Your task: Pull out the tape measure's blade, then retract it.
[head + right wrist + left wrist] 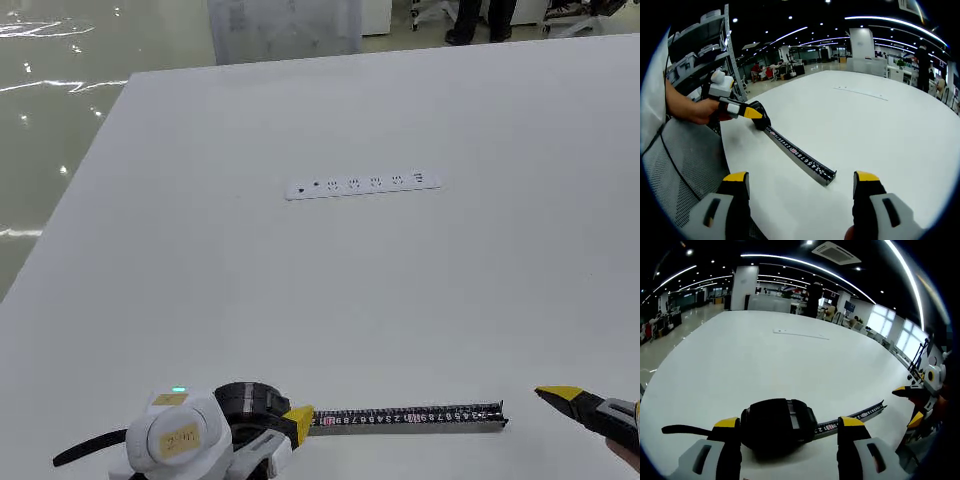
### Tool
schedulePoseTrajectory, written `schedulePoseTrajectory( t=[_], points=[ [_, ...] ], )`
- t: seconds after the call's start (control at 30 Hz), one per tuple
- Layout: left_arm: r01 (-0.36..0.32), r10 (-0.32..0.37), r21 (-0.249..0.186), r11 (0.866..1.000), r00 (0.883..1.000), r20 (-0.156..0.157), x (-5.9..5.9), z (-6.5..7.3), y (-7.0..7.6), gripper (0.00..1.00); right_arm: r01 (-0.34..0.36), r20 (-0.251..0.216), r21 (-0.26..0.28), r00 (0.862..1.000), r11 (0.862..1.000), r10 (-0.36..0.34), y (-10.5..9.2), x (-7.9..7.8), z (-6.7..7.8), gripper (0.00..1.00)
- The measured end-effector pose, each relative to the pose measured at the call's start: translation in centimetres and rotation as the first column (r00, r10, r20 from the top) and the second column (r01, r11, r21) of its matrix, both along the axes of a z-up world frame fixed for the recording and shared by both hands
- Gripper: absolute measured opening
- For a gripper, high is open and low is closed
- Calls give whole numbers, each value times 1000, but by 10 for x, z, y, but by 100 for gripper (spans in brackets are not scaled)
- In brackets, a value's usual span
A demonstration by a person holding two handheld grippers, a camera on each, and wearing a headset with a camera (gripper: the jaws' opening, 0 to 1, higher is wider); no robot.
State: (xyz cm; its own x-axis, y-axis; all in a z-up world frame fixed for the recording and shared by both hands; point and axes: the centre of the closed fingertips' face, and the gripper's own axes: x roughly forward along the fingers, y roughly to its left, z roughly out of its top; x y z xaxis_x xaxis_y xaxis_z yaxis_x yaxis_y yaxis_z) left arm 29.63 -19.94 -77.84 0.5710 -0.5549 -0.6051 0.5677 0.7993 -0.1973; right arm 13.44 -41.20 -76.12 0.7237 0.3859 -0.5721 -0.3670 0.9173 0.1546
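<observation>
Seems at retraction: grips tape measure (248, 402) in left tongs (790, 424), holds right tongs (801, 176) open near extended blade (410, 416), needs controlled rewind.

1. A broad white table (400, 280) takes up the near space, with a white power strip (362, 184) lying flat near its middle.
2. Past its left edge, a glossy floor (50, 90) mirrors the lamps.
3. Long light strips (790, 258) curve across a dark ceiling, near an air-conditioning vent (835, 252).
4. Bright windows (905, 335) line one side.
5. Metal shelving (700, 35) stands loaded with boxes.
6. A white pillar (742, 287) rises beyond the table.
</observation>
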Motion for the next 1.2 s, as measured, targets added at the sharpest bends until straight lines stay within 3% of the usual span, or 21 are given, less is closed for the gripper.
schedulePoseTrajectory(
  t=[0.5, 0.9, 1.2],
  points=[
    [-27, 27, -23, 999, 999, -20, -4, 5, 3, 75, 1, -3, 1, 1000, 1000, -1, -2, 0, -1, 86],
    [-51, 51, 23, 998, 999, 4, -1, -2, 2, 73, 4, -6, 6, 1000, 1000, -4, -8, 1, -4, 84],
    [-77, 77, 35, 996, 997, 1, 2, -7, 5, 70, -19, -1, 18, 1000, 1000, 19, -7, 5, -8, 75]
  ],
)
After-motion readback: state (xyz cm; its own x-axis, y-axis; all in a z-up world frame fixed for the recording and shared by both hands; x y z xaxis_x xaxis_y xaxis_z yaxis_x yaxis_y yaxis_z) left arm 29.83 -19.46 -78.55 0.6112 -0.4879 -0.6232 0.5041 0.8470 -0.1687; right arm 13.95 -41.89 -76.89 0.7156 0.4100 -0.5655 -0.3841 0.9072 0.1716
